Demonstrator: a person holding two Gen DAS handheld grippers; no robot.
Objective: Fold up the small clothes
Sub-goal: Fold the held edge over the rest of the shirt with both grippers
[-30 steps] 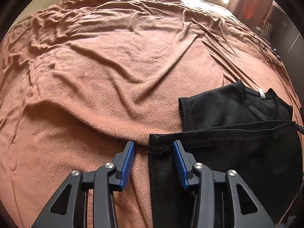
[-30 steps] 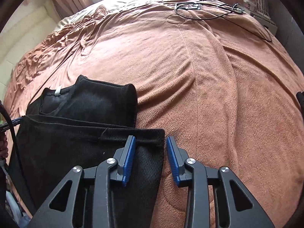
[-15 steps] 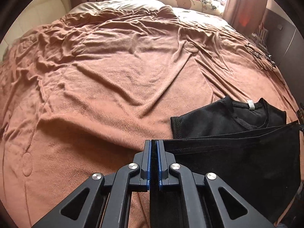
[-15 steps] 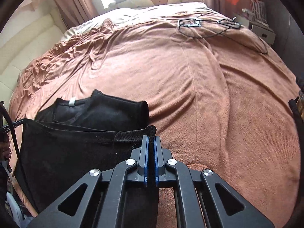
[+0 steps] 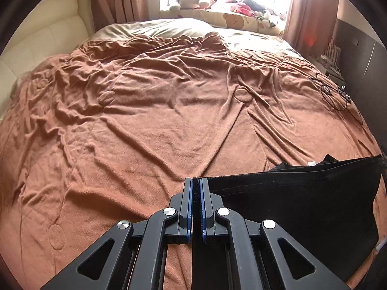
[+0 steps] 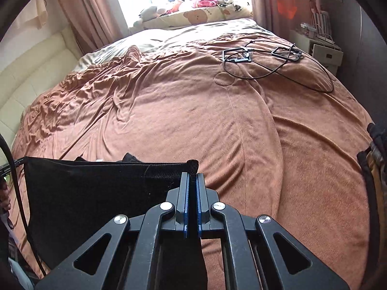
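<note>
Both the left gripper (image 5: 196,181) and right gripper (image 6: 192,175), open a second ago, now pinch the black shirt's (image 5: 302,205) hem corners at lower centre, lifted, probably ready to fold forward.

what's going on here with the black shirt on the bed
A person is folding a black shirt on a bed covered by a brown blanket. The left gripper and right gripper are each shut on a corner of its hem, holding that edge lifted and stretched between them above the collar end.
</note>
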